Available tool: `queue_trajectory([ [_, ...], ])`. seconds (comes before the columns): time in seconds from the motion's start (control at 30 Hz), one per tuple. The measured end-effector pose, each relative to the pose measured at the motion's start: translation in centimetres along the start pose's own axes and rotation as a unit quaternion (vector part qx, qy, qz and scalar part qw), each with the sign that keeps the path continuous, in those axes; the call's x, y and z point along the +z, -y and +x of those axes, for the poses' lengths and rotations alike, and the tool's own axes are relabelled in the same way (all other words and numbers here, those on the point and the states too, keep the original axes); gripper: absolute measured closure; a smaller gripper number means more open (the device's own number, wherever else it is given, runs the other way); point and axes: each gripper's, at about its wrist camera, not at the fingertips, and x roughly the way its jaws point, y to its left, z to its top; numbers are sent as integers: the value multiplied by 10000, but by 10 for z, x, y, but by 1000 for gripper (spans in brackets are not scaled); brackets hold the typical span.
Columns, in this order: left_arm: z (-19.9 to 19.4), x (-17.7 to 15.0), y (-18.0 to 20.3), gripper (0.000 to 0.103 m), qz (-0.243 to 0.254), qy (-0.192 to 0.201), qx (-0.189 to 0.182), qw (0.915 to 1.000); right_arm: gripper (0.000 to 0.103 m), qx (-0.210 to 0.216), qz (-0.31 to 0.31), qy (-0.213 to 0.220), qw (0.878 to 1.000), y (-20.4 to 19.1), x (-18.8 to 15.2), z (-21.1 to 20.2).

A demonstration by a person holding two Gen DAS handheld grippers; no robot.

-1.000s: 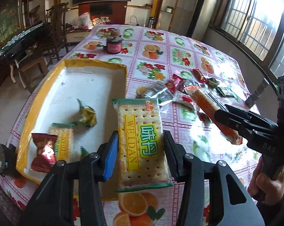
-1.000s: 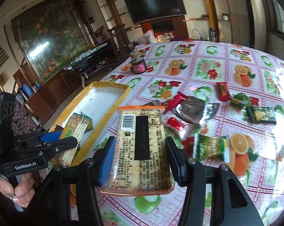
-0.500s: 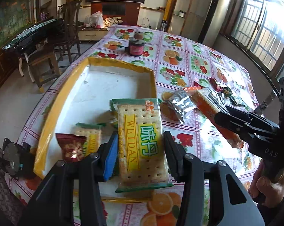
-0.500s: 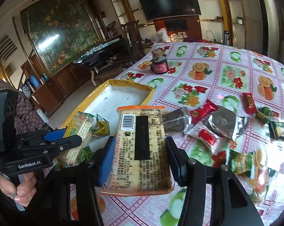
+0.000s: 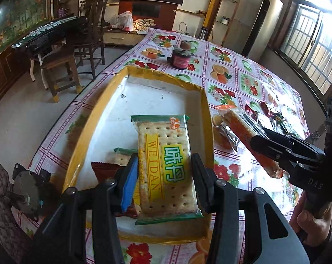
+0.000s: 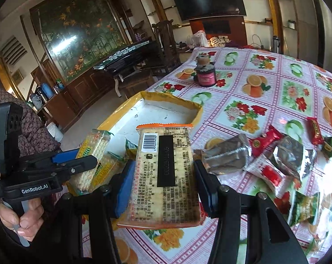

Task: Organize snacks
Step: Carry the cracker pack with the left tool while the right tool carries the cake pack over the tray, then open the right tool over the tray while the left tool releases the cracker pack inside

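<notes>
Cracker packs fill both tools: left hand-held gripper (image 5: 163,176) clamps a green-edged cracker pack (image 5: 166,167) above the yellow tray (image 5: 206,118). Right hand-held gripper (image 6: 163,180) grips an orange-edged cracker pack (image 6: 166,176), tilted downward beside the tray.

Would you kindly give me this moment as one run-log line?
left hand-held gripper: green cracker pack, over tray | right hand-held gripper: orange cracker pack, beside tray

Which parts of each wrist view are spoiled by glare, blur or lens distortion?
Left wrist view: the window is blown out, glare whitens the tablecloth beneath it, and fisheye bending curves the room's edges. Right wrist view: the snack wrappers at right are smeared by blur, and the picture's corners are black.
</notes>
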Motion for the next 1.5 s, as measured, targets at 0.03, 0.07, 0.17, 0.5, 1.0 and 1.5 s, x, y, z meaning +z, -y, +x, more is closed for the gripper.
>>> queue_trajectory([
  [0.03,0,1,-2,54,-3,3,3,10000,50,19,-8,-6,10000,-2,2,3],
  [0.07,1,2,-3,54,-6,3,8,10000,50,36,-16,-8,10000,-3,3,5],
  [0.17,5,6,-7,54,-28,-17,27,10000,50,91,-32,-27,9999,-8,10,16],
  [0.5,28,27,-27,54,-202,-129,170,9996,50,219,-5,-108,9997,-19,36,63],
  [1.0,75,29,-47,55,-446,-624,396,9963,50,36,-218,-611,9979,-22,35,120],
  [1.5,36,24,-27,40,-235,-235,416,9986,50,-111,32,-131,9998,1,32,54],
])
